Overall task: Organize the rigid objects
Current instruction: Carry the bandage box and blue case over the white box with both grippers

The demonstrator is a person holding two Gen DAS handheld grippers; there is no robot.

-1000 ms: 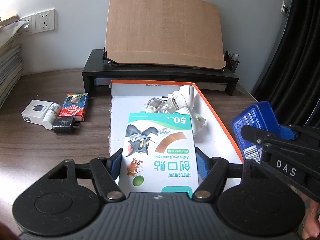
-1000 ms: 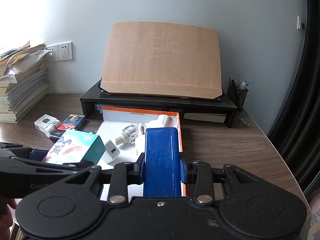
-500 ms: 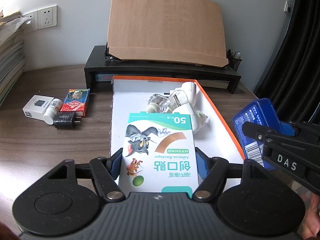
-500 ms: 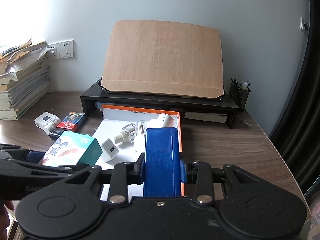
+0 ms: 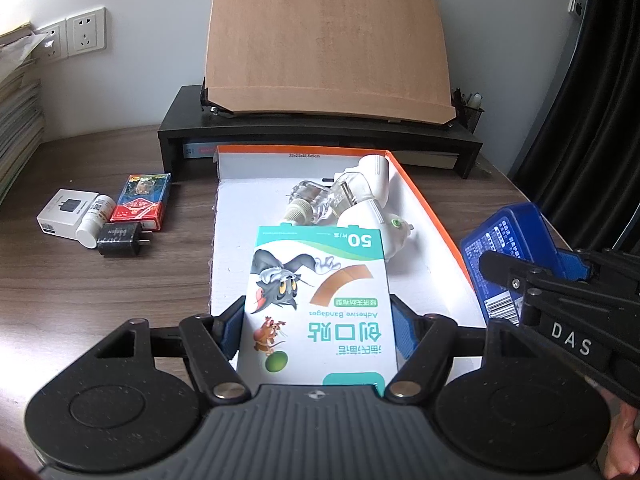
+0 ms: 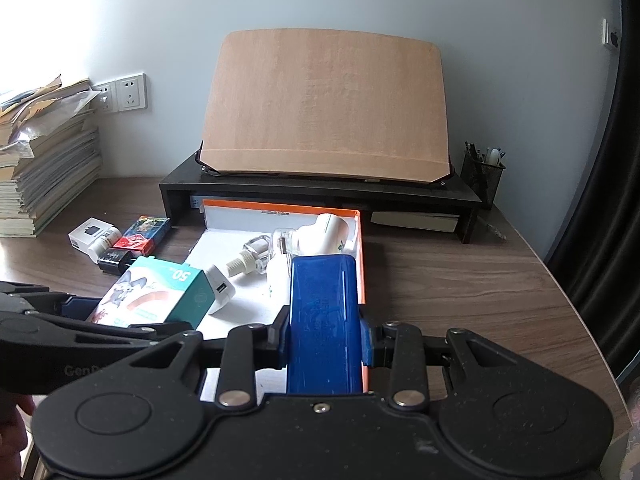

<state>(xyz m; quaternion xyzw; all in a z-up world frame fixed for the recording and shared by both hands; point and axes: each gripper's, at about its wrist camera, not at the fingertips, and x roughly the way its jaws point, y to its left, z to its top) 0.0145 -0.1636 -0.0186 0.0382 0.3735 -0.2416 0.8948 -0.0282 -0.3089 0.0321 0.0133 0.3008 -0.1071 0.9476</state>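
My left gripper [image 5: 318, 330] is shut on a teal and white box of adhesive bandages [image 5: 320, 300], held above the near end of an orange-rimmed white tray [image 5: 424, 208]. My right gripper [image 6: 324, 334] is shut on a dark blue case [image 6: 324, 320], held over the tray's right rim [image 6: 361, 256]. In the left wrist view that blue case [image 5: 508, 248] shows at the right, in the other gripper. Inside the tray lie a clear glass bottle [image 5: 310, 202], white plug-in devices [image 5: 372, 184] and a white USB charger [image 6: 220, 294].
Left of the tray lie a white box [image 5: 66, 212], a small white bottle [image 5: 94, 222], a black plug adapter [image 5: 120, 236] and a red-blue card pack [image 5: 142, 200]. Behind stands a black riser [image 5: 320, 136] bearing a wooden board [image 5: 328, 40]. Stacked books [image 6: 44, 160] at far left; pen cup [image 6: 482, 174] at right.
Both views have shifted slightly, so the desk objects sit a little differently in frame. Both grips hold unchanged.
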